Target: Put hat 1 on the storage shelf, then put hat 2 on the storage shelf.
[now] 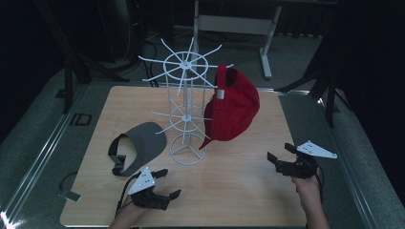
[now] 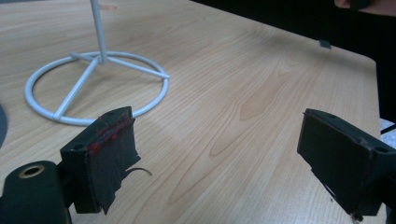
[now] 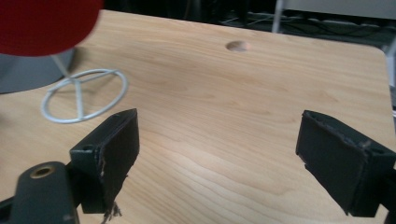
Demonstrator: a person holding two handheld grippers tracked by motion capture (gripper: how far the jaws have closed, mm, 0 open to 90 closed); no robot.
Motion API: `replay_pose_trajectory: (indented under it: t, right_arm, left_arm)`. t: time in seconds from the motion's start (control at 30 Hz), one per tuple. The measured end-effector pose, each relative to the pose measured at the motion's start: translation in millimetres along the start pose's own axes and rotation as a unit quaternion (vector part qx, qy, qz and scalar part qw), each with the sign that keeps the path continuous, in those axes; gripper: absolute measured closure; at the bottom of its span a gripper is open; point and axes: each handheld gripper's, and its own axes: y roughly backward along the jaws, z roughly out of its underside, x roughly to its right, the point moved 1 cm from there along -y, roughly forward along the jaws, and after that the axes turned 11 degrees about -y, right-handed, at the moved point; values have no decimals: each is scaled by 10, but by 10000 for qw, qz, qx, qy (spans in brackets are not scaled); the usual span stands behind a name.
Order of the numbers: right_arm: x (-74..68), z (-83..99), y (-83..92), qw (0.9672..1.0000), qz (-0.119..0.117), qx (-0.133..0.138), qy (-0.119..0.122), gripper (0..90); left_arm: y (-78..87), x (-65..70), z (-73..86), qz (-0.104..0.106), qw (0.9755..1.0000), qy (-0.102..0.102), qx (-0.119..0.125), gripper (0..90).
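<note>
A white wire rack [image 1: 187, 109] stands mid-table, and a red cap [image 1: 234, 107] hangs on its right side. Left of the rack's ring base a grey visor [image 1: 141, 143] lies flat. My left gripper [image 1: 169, 182] hovers near the front edge, just below the visor, open and empty. My right gripper [image 1: 279, 151] is at the front right, below the cap, also open with nothing between its jaws. In the left gripper view the gripper [image 2: 215, 126] faces the ring base [image 2: 95, 86]. Ahead of the gripper [image 3: 219, 121] in the right gripper view are the ring base [image 3: 84, 95] and the cap [image 3: 44, 25].
The wooden table [image 1: 248, 191] has bare room at the front and right. A small round hole [image 3: 237, 45] marks its surface. Beyond the far edge stand a white desk frame [image 1: 267, 43] and dark stands [image 1: 329, 90].
</note>
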Motion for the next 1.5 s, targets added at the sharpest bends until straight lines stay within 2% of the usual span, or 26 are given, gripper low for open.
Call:
replay_pose_trajectory:
  t: [0.1,0.27,0.37,0.43,0.47,0.6,0.7,0.87,0.9,0.97,1.03,1.13,1.17,1.27,1.3,1.37,1.43,1.47,1.5]
  right_arm:
    - [76,120,-31,9998,155,-19,-98,133]
    - [201,301,-44,9989,361,-286,-37,136]
    - [271,395,-3,9986,418,-257,-174,137]
    - [291,427,10,9984,465,-268,-198,138]
    - [344,510,36,9980,536,-295,-177,137]
    - [391,571,66,9979,499,-340,-213,138]
    - [410,629,107,9980,466,-346,-240,138]
    - [424,694,127,9978,491,-377,-231,138]
    - [427,703,128,9977,500,-391,-231,138]
    - [430,717,130,9976,514,-397,-231,138]
    - [437,762,124,9974,507,-432,-279,138]
    - [440,810,102,9972,474,-508,-280,138]
    - [443,820,96,9972,466,-518,-273,138]
    - [444,821,99,9973,469,-492,-274,138]
    - [444,821,99,9973,469,-492,-274,138]
    - [447,822,105,9974,451,-481,-299,138]
    - [447,828,107,9973,456,-490,-311,138]
    - [447,829,107,9973,445,-496,-315,138]
    - [447,829,107,9973,445,-496,-315,138]
  left_arm:
    - [-3,3,-5,-71,10000,61,7,104]
    - [-5,9,-3,-61,10000,46,-21,104]
    - [-11,15,0,-72,9999,31,-70,105]
    - [-11,15,-3,-58,9999,54,-79,104]
    - [-8,12,-7,-27,9999,75,-69,105]
    - [3,-4,-26,-12,9999,95,-101,106]
    - [31,-23,-47,-119,9998,-33,-128,105]
    - [88,-36,-44,-244,9995,24,-191,113]
    - [127,-36,-43,-259,9995,89,-186,113]
    - [153,-35,-44,-265,9995,80,-162,112]
    - [249,-53,-45,-333,9994,68,-118,112]
    - [356,-114,-33,-469,9987,156,-143,112]
    - [356,-114,-33,-469,9987,156,-143,112]
    - [534,-209,7,-604,9979,182,-122,113]
    - [534,-209,7,-604,9979,182,-122,113]
    - [608,-245,24,-741,9970,134,-161,114]
    - [732,-314,68,-1015,9945,178,-213,114]
    - [732,-314,68,-1015,9945,178,-213,115]
    - [783,-349,93,-1127,9930,241,-246,115]
